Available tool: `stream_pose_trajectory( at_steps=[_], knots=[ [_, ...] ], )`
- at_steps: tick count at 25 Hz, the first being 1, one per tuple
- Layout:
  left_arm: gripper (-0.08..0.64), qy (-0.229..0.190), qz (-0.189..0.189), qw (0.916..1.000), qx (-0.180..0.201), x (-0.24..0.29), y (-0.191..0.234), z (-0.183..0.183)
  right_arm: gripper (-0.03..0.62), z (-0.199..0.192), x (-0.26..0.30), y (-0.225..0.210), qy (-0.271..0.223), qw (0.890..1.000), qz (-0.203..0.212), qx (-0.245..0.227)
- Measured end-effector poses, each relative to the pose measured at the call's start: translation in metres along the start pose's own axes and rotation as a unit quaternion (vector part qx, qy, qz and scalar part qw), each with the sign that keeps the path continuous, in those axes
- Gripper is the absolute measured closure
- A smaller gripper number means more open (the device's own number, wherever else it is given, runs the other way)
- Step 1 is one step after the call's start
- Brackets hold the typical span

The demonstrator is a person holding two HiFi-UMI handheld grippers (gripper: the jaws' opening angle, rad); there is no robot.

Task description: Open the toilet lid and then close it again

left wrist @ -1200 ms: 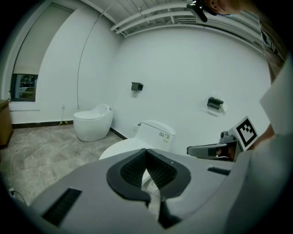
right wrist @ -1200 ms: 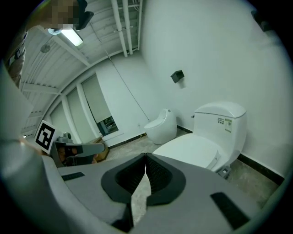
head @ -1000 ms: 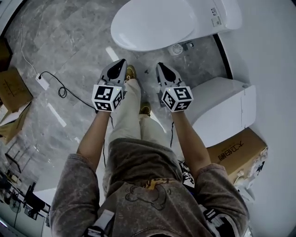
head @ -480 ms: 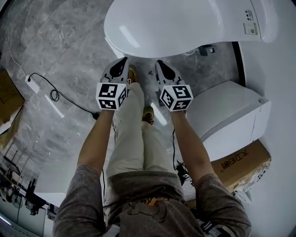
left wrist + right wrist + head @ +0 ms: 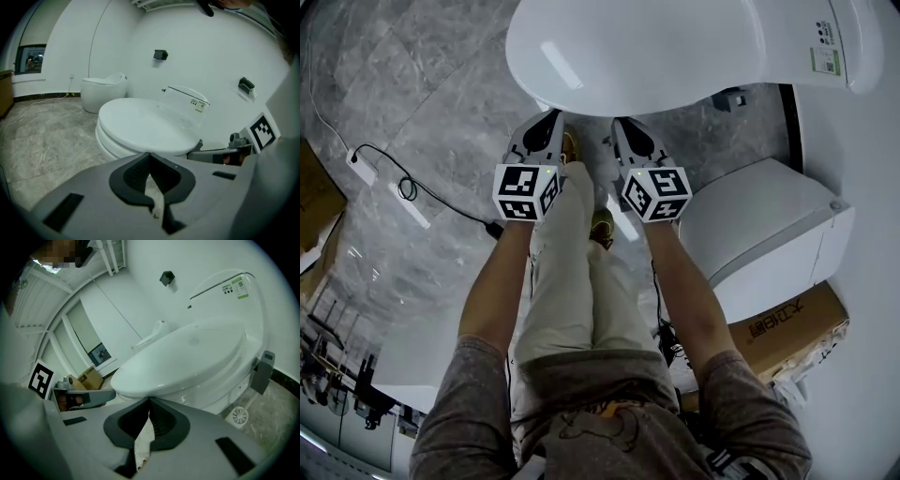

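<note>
The white toilet [image 5: 675,47] stands in front of me with its lid [image 5: 628,42] down flat. Both grippers hang just short of the bowl's front edge, touching nothing. In the head view my left gripper [image 5: 550,116] is shut and empty, its tip under the lid's front rim. My right gripper [image 5: 618,123] beside it is also shut and empty. The left gripper view has the lid [image 5: 140,124] just beyond the closed tips [image 5: 150,154]. Close over the closed tips [image 5: 149,401] in the right gripper view sits the lid's front rim [image 5: 154,380].
A second white toilet [image 5: 759,225] and a cardboard box [image 5: 783,328] stand at the right. A power strip with its cable [image 5: 356,159] lies on the grey tiled floor at the left. My legs and shoes [image 5: 600,225] are below the grippers.
Both grippers have come down and now sit closer to the toilet's front rim. The toilet looks larger in the head view. The lid stays down.
</note>
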State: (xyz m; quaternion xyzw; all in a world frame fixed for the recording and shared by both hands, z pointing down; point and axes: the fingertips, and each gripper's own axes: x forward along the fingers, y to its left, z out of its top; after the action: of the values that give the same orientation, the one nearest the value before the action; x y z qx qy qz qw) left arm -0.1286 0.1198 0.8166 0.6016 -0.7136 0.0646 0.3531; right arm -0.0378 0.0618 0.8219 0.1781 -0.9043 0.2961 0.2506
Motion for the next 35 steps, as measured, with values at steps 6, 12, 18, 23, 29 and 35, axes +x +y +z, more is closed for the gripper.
stream_pose_trajectory(
  at_steps=[6,12,18,23,29,35],
  knots=[
    [0.552,-0.008,-0.003,0.9999,0.006,-0.011,-0.008,0.017,0.565,0.013,-0.009,0.006,-0.016,1.0,0.0,0.01],
    [0.552,-0.027,-0.026,0.9992,0.013,-0.034,-0.027,0.061,0.566,0.046,-0.029,0.019,-0.04,0.999,-0.008,0.02],
    [0.552,-0.047,-0.05,0.9968,0.041,-0.059,-0.064,0.121,0.566,0.092,-0.062,0.028,-0.056,0.998,-0.027,0.03],
    [0.551,-0.051,-0.093,0.9901,0.092,-0.066,-0.112,0.185,0.566,0.144,-0.094,0.026,-0.077,0.994,-0.063,0.045],
    [0.551,-0.043,-0.156,0.9728,0.165,-0.06,-0.174,0.252,0.565,0.206,-0.13,0.016,-0.11,0.985,-0.104,0.077],
    [0.551,-0.047,-0.196,0.9596,0.196,-0.038,-0.233,0.304,0.565,0.26,-0.161,-0.008,-0.14,0.978,-0.129,0.084]
  ],
)
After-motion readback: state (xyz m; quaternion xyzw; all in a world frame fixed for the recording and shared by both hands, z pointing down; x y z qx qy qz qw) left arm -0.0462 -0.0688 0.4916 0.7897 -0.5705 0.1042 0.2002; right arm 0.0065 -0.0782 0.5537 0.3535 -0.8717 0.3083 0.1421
